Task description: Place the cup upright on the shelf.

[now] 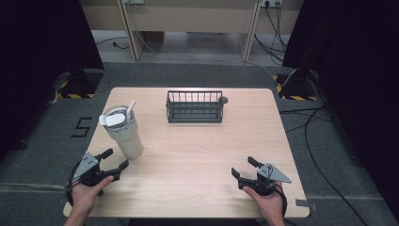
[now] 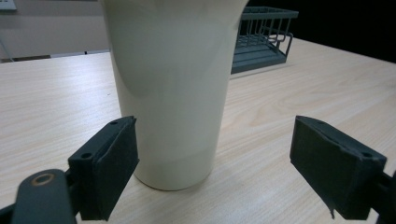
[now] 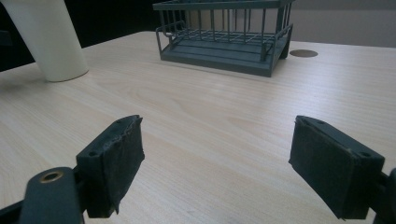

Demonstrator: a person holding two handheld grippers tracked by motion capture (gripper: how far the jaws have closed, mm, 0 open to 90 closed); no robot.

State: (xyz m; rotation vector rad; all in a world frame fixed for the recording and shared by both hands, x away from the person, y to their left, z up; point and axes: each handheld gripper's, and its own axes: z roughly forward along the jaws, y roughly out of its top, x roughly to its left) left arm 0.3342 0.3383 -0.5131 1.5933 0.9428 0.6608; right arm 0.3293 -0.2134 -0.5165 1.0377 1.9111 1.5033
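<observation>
The cup point(image 1: 123, 132) stands upright at the table's point(image 1: 197, 155) nine o'clock. The left gripper point(image 1: 115, 159), jaws wide apart, sits just beside its base, probably not touching. The right gripper point(image 1: 243, 169) is open at five o'clock.

wooden table point(image 1: 197, 146) bears a tumbler point(image 1: 123, 134) and wire basket point(image 1: 194, 106).

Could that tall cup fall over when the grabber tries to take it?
It might. The cream tumbler is tall with a narrow base, and the open left gripper sits off-centre: one pad is close to the tumbler, the other far off. Closing like that could push it sideways. Its lid flap looks flipped open beside the straw, so any liquid inside could spill on the table.
</observation>
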